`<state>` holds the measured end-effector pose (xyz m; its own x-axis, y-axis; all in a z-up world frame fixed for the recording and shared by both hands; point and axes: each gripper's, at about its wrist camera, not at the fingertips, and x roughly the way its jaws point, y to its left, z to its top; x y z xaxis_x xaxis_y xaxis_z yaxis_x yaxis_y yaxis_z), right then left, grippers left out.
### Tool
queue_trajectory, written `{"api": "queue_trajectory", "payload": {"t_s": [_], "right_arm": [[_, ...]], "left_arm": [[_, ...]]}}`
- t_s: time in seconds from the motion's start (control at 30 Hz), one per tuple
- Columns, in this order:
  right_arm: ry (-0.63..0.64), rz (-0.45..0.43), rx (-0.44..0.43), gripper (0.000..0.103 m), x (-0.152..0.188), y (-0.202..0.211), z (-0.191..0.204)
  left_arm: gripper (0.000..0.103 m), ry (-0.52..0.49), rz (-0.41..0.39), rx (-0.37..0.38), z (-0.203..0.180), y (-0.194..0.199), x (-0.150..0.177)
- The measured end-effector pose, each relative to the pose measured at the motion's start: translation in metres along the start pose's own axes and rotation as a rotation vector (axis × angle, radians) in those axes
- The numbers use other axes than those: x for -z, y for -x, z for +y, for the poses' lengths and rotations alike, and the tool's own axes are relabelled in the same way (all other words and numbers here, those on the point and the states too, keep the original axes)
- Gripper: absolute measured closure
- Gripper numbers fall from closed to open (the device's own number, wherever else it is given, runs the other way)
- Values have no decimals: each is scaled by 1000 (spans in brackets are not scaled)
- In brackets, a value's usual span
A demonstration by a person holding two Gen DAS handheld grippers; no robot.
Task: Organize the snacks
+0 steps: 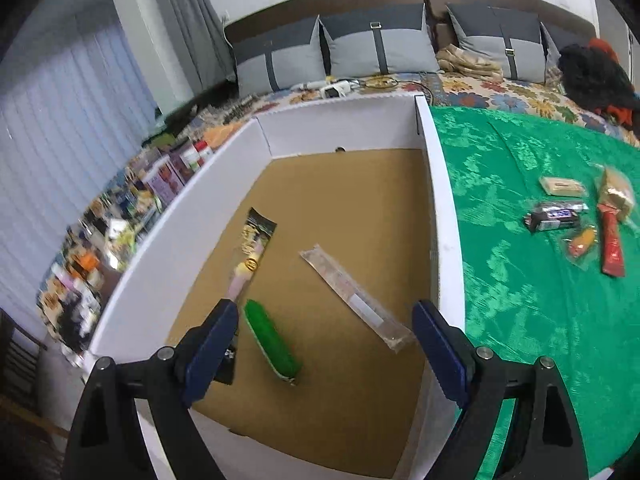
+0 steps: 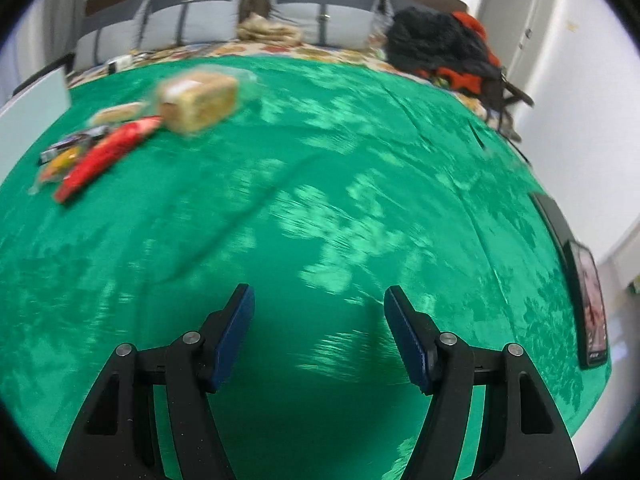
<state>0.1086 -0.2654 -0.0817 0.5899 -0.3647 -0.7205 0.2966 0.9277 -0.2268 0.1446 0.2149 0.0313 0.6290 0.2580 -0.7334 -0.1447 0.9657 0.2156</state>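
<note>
Snacks lie in two spots. Three (image 1: 272,344) sit inside the white box (image 1: 444,216), under the left gripper (image 1: 326,344), jaws wide open and empty. More snacks (image 2: 100,148) wait on the green cloth (image 2: 320,200). The right gripper (image 2: 320,334) hangs open, holding nothing.

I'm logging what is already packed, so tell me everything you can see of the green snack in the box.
The green snack is a long, narrow, rounded packet in a glossy bright green wrapper, with a pale seam along one edge and a crimped end nearest the camera. It lies flat on the brown floor of the white-walled box, slanting from upper left to lower right. It sits between a dark-and-yellow stick and a clear-wrapped bar, apart from both. The open left gripper hovers over it; its fingers do not touch it.
</note>
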Motion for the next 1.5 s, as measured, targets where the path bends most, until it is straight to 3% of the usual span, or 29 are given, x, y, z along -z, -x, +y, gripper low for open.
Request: {"api": "queue_trajectory", "payload": {"t_s": [0.07,0.13,0.2,0.27,0.33,0.4,0.47,0.57,0.63,0.73,0.83,1.03,1.13,1.2,1.5], "right_arm": [[-48,-8,-16,27,5,0,-7],[-85,2,-31,23,2,-4,-11],[-117,17,-54,21,0,-10,-17],[-130,19,-64,20,0,-10,-20],[-122,19,-56,19,1,-9,-17],[-126,20,-66,17,1,-10,-18],[-124,20,-65,17,1,-10,-16],[-124,20,-65,17,1,-10,-16],[-125,20,-65,17,1,-10,-16],[-125,20,-66,17,1,-10,-16],[-125,20,-66,17,1,-10,-16],[-125,20,-65,17,1,-10,-15],[-126,20,-65,17,1,-10,-16],[-126,20,-65,17,1,-10,-16],[-127,19,-64,17,0,-11,-15]], "left_arm": [[15,4,9,3,-3,1,2],[15,15,-34,-39,-6,11,1],[15,22,-133,-108,-11,34,0],[12,28,-220,-126,-20,59,-2],[0,31,-302,-73,-37,88,-3],[0,17,-333,33,-61,109,-1],[0,-6,-307,137,-85,117,2],[0,-46,-155,330,-138,103,18],[0,-63,-36,407,-170,77,36],[0,-87,81,405,-206,38,61],[0,-65,142,408,-222,10,70],[0,-121,112,335,-229,-25,49],[0,-148,101,338,-221,-41,40],[0,-113,98,376,-216,-50,37],[0,-92,65,367,-211,-59,36]]}}
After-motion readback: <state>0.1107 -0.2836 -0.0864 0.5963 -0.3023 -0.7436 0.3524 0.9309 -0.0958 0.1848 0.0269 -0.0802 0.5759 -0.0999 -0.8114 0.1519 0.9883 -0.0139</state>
